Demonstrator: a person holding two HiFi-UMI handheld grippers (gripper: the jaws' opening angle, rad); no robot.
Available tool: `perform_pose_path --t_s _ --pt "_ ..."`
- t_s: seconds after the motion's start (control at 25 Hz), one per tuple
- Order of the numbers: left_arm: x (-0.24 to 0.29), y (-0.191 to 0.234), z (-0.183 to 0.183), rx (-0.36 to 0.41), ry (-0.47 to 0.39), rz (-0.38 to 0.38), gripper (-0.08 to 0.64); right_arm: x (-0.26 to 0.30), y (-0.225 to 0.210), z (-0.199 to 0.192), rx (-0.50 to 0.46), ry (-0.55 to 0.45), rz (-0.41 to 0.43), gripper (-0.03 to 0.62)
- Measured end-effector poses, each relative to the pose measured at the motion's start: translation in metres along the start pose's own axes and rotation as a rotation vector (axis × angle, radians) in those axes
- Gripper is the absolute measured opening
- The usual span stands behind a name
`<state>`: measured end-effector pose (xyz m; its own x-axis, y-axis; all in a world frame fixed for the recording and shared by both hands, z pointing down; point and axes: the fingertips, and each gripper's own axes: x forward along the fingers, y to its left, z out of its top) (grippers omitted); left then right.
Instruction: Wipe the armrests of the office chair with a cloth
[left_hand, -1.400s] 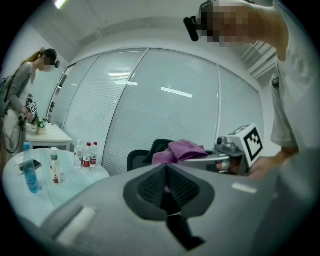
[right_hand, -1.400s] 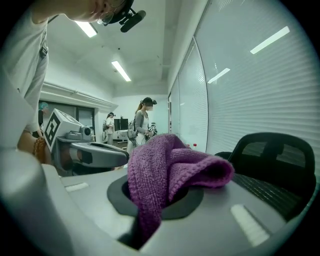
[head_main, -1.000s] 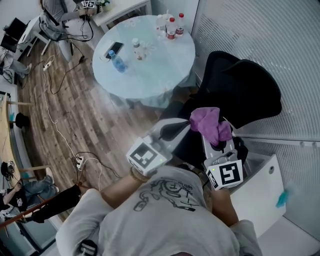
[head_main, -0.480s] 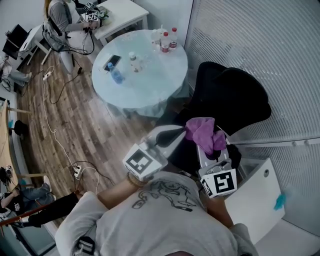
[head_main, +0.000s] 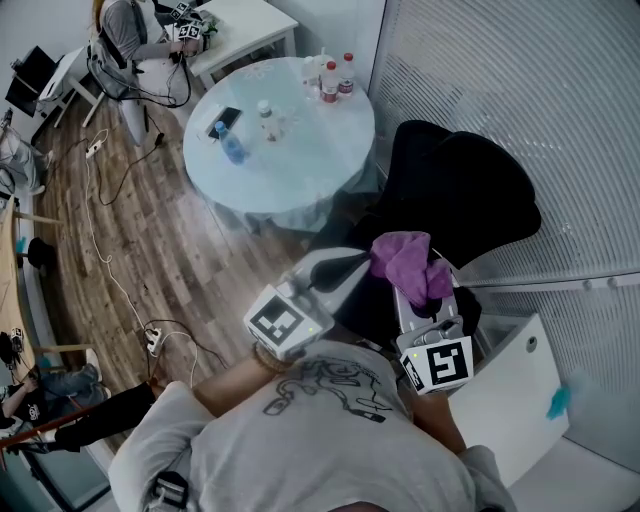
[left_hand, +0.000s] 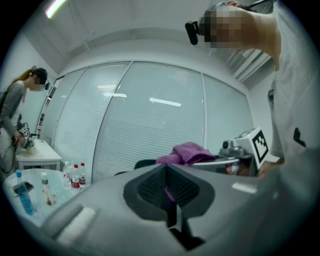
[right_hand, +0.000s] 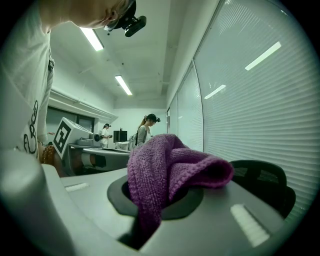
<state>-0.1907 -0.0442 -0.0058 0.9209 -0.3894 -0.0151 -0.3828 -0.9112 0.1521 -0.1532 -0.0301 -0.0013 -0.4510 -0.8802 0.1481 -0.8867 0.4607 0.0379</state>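
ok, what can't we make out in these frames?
1. Armrests: in no view; in the head view the cloth and the person's torso cover the chair's near side.
2. Pad contact of the right claw: right gripper view, cloth drapes over it.
3. Teal thing near the head view's right edge: too blurred to name.

Wearer: light grey short-sleeved T-shirt (head_main: 330, 455), black line-drawn print (head_main: 330, 385) on the front. A small black camera (right_hand: 131, 23) is mounted at the head.

Left gripper (left_hand: 167, 186): smooth grey shell, with black ribbed pads (left_hand: 150, 187) set in a rounded black surround.

Right gripper (head_main: 408, 285): same grey shell, with a pale raised bar on each side.

Each gripper carries a white cube with black square markers: left cube (head_main: 287, 321), right cube (head_main: 437, 363).
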Motion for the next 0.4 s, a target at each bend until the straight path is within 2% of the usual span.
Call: perform_pose_path --t_s 0.4 --pt "-0.0008 -0.0051 -0.0065 0.055 0.007 -0.023 0.0 -0.003 0.0009 -0.001 -0.005 0.002 0.0 0.034"
